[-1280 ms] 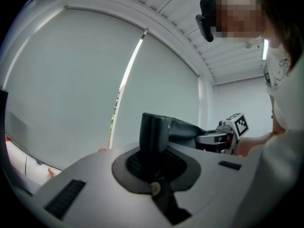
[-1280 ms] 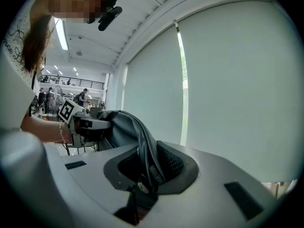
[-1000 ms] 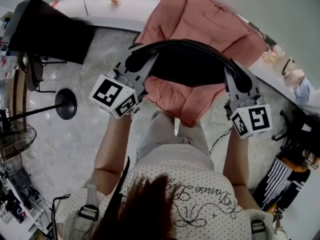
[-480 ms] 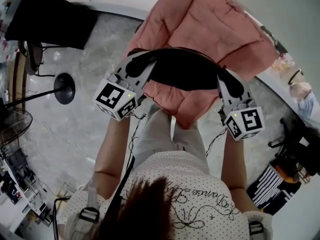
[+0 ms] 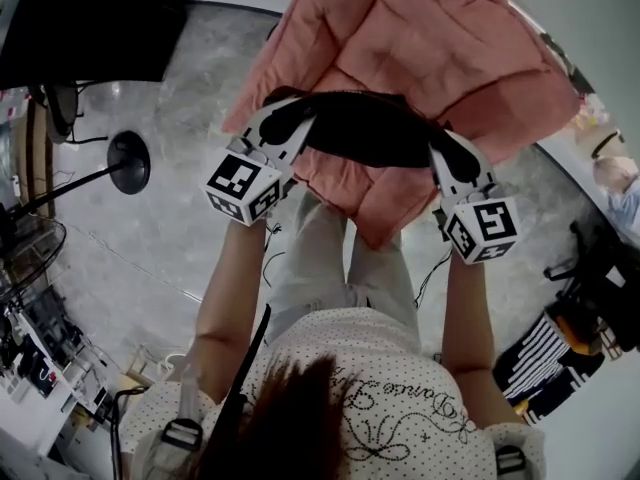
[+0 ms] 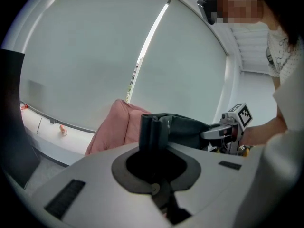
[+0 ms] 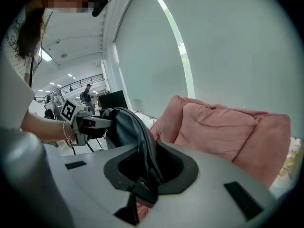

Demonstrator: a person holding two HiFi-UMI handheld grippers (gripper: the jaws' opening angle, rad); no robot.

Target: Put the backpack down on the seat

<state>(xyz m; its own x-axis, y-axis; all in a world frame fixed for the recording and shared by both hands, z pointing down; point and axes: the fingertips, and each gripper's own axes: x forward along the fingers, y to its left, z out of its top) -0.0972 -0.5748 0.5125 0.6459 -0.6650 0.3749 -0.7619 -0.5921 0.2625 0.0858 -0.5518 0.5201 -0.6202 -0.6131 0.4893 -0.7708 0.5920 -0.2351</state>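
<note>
A black backpack (image 5: pixel 365 128) hangs between my two grippers, just over the pink cushioned seat (image 5: pixel 440 48). My left gripper (image 5: pixel 283 118) is shut on the bag's left edge. A bunched fold of dark fabric (image 6: pixel 152 127) stands up out of its jaws. My right gripper (image 5: pixel 447 151) is shut on the bag's right edge, where a black strap and fabric (image 7: pixel 142 146) run through the jaws. In the left gripper view the pink seat (image 6: pixel 111 127) lies behind the bag. In the right gripper view the seat's cushions (image 7: pixel 223 127) fill the right side. Whether the bag touches the cushion is hidden.
A black stand with a round base (image 5: pixel 128 156) sits on the grey stone floor at the left. A dark tabletop (image 5: pixel 80 38) is at the upper left. A fan (image 5: pixel 20 258) and cluttered shelves line the left edge. Striped things (image 5: pixel 545 353) lie at the lower right.
Both grippers have sunk together with the backpack toward the pink seat, which now looms larger behind the bag. Their hold on the bag has not changed.
</note>
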